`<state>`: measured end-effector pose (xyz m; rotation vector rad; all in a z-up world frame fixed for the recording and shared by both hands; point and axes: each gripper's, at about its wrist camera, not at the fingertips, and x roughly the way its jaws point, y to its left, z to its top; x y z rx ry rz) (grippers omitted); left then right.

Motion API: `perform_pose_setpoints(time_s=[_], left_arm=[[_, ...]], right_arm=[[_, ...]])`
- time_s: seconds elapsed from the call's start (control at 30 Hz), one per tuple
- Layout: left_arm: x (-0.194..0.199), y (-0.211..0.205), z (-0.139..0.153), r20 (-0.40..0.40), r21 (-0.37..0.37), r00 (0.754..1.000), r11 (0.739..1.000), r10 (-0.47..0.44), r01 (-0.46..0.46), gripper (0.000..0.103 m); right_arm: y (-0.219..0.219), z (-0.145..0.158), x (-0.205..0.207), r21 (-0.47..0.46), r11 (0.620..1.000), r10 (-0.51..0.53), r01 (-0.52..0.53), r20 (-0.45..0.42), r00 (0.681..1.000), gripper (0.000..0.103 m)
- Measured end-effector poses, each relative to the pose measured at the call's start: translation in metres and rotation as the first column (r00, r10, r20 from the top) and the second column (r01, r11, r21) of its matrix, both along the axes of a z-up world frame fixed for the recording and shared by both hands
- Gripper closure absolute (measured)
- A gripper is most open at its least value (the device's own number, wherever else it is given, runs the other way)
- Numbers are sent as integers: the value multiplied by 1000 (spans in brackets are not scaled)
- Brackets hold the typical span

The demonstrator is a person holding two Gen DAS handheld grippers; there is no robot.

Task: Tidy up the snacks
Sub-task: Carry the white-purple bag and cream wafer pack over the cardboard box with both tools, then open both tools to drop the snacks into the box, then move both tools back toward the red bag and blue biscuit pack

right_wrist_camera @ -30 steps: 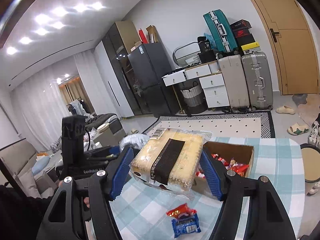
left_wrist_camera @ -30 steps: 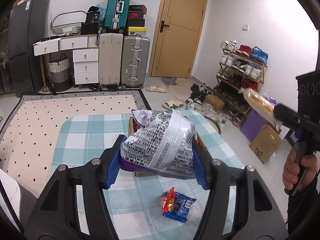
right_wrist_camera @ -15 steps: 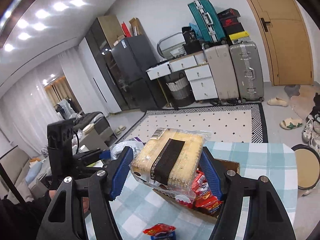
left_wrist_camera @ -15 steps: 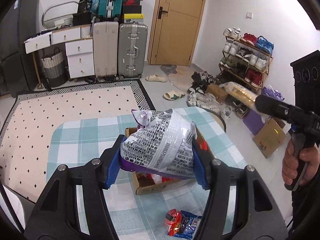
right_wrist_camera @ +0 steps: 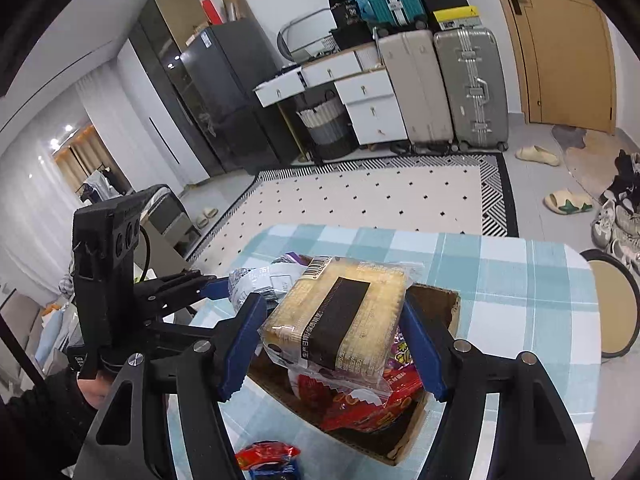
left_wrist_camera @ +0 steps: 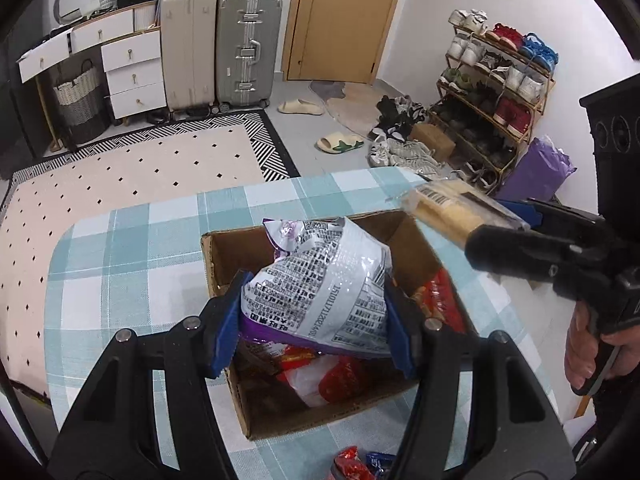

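My left gripper (left_wrist_camera: 314,322) is shut on a white and purple snack bag (left_wrist_camera: 320,292) and holds it over an open cardboard box (left_wrist_camera: 218,276) that contains red snack packets (left_wrist_camera: 340,376). My right gripper (right_wrist_camera: 334,350) is shut on a clear pack of yellow biscuits with a black band (right_wrist_camera: 340,320), held above the same box (right_wrist_camera: 440,300). The biscuit pack also shows in the left wrist view (left_wrist_camera: 452,210) over the box's right rim. A red and blue snack packet (right_wrist_camera: 268,460) lies on the cloth in front of the box.
The box stands on a table with a teal checked cloth (left_wrist_camera: 132,248). A round stool (right_wrist_camera: 616,312) stands to the table's right. A shoe rack (left_wrist_camera: 492,92), suitcases (left_wrist_camera: 248,48) and a patterned rug (left_wrist_camera: 132,168) lie beyond the table.
Both grippers have tilted down and moved in over the box with their snacks. The box now shows open below both. The loose packet has slid to the bottom edge of both views.
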<state>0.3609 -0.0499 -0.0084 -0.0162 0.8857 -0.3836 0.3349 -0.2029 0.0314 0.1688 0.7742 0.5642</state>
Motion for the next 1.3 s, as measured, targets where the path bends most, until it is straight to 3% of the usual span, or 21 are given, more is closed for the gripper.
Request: perform_pose_setpoints(time_s=[0.17, 0.23, 0.4, 0.47, 0.5, 0.53, 0.57, 0.67, 0.83, 1.1, 1.3], left_arm=[[14, 0, -22, -27, -10, 999, 1000, -25, 25, 44], [18, -2, -28, -16, 28, 1000, 999, -20, 20, 44], [25, 0, -41, -45, 33, 999, 999, -15, 16, 44], [24, 0, -41, -41, 32, 999, 999, -19, 20, 36], [21, 0, -38, -35, 40, 999, 999, -24, 26, 30], [20, -1, -37, -33, 46, 999, 998, -34, 36, 17], [18, -2, -35, -33, 56, 998, 997, -48, 50, 16], [4, -1, -22, 15, 110, 999, 993, -34, 33, 14], [-10, 6, -12, 25, 151, 1000, 989, 0, -4, 14], [-51, 26, 5, 45, 133, 998, 989, 50, -56, 14], [-104, 39, 28, 151, 72, 985, 993, 79, -91, 14]], right_arm=[[8, -20, 15, -42, 999, 2, -3, -12, 1000, 34], [9, -27, 20, -47, 999, 6, -7, -15, 1000, 34], [12, -39, 28, -85, 996, -8, 7, -15, 1000, 34], [11, -39, 26, -72, 997, -1, 1, -8, 1000, 34], [9, -38, 23, -63, 998, -2, 1, -5, 1000, 34], [8, -37, 20, -59, 998, -6, 6, 1, 1000, 34], [7, -35, 18, -53, 999, -5, 5, 5, 1000, 34], [5, -29, 7, -46, 999, -3, 4, 22, 1000, 34], [-3, -20, -14, -4, 1000, -8, 8, 41, 999, 33], [-13, -2, -63, 44, 998, -44, 40, 100, 994, 32], [-11, 5, -119, 89, 995, -50, 33, 195, 980, 22]])
